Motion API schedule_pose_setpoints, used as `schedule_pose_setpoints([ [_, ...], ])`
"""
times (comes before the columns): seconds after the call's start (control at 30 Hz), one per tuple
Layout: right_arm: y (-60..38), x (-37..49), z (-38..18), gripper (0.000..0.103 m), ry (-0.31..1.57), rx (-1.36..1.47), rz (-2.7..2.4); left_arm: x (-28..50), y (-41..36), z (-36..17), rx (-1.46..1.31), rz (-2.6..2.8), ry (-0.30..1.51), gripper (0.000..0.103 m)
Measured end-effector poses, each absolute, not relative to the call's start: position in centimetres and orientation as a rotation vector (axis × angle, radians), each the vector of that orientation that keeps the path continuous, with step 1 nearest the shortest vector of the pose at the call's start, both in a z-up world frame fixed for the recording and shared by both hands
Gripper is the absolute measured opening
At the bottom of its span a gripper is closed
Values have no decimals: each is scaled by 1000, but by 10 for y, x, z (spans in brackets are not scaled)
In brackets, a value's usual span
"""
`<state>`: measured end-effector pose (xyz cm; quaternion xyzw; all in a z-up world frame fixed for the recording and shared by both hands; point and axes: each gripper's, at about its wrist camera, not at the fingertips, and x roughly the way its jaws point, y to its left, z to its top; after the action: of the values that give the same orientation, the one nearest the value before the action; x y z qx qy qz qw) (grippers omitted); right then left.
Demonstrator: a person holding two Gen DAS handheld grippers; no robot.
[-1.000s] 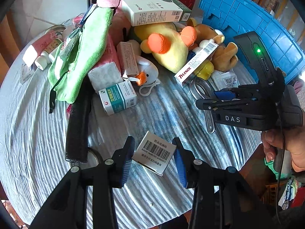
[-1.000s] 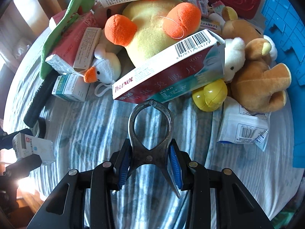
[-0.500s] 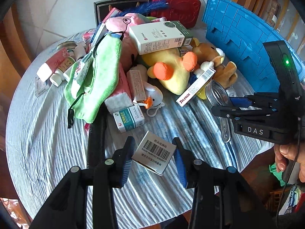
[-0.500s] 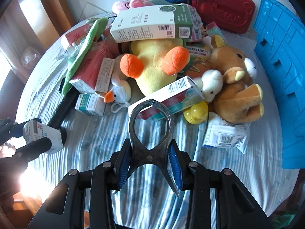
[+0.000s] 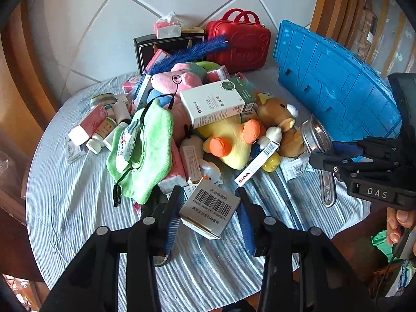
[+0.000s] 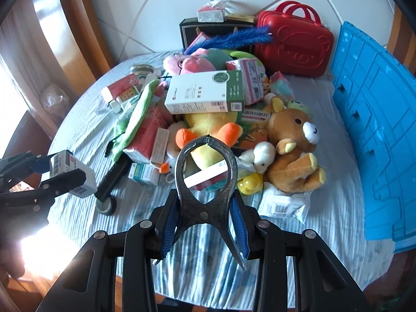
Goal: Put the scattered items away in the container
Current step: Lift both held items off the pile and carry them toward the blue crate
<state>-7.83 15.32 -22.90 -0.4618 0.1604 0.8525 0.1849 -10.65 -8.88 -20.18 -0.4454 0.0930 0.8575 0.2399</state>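
both tools have risen, gripping box (image 5: 209,208) and clamp (image 6: 206,182).

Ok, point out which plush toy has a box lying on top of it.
The yellow duck plush: the white-and-green box rests across its top. The brown bear and the pink plush carry no box.

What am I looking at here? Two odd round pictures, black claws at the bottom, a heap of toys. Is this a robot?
No robot: a person holds a two-finger gripper in each hand, each carrying a wide-angle camera looking along its fingers. One picture comes from the left gripper, clamped on a small barcoded box. The other comes from the right gripper, clamped on a metal clamp. Below lies a cloth-covered table piled with plush toys, such as a yellow duck, and medicine boxes. The blue crate stands beside it.
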Motion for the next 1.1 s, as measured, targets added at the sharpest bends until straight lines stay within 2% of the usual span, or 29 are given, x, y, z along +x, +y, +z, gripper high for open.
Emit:
schedule_pose_setpoints([
  [0.53,165,-40,-153,38,443,-1132,2524,-108,-57,-124,-1078,2432,282,40],
  [1.1,238,11,-89,38,443,-923,2570,-117,43,-67,-947,2448,325,40],
])
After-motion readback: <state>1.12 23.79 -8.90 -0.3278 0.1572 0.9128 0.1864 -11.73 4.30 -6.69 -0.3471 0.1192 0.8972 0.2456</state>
